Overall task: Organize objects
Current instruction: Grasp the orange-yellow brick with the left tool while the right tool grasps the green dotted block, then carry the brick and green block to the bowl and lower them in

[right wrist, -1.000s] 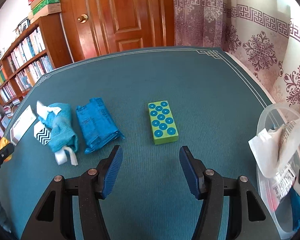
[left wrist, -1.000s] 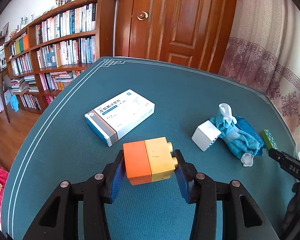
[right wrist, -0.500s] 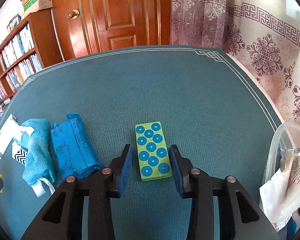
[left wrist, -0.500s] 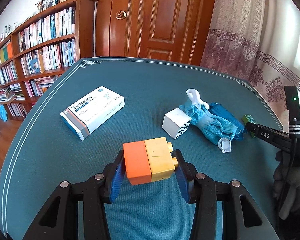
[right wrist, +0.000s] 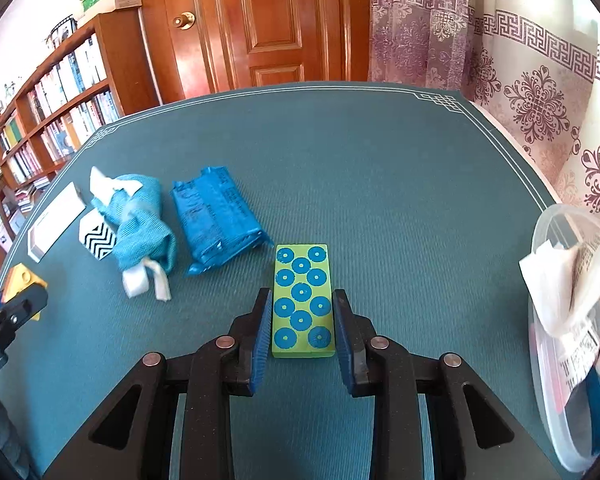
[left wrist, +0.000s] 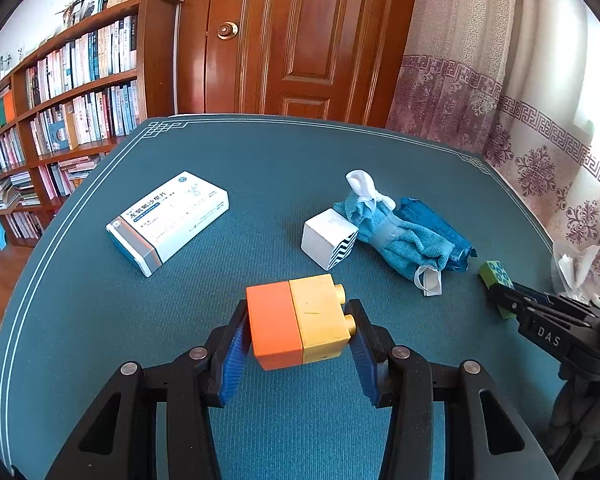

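Note:
An orange-and-yellow block [left wrist: 292, 316] is clamped between the blue pads of my left gripper [left wrist: 298, 326], a little above the teal table. In the right wrist view a green block with blue dots [right wrist: 302, 280] lies lengthwise between the fingers of my right gripper [right wrist: 301, 300], whose pads press on its long sides. The left wrist view shows the same green block [left wrist: 494, 272] at the far right, with the right gripper [left wrist: 500, 300] on it. Part of the yellow block [right wrist: 22, 278] shows at the left edge of the right wrist view.
A white-and-blue medicine box [left wrist: 168, 222], a white cube with a zigzag side [left wrist: 328, 238], a rolled teal towel [left wrist: 400, 236] and a blue packet [right wrist: 216, 212] lie mid-table. A clear plastic tub [right wrist: 560, 320] holding papers stands at the table's right edge.
My right gripper moved forward over the green block and its jaws closed onto it. The left gripper kept its hold on the orange-and-yellow block and swung slightly to the right.

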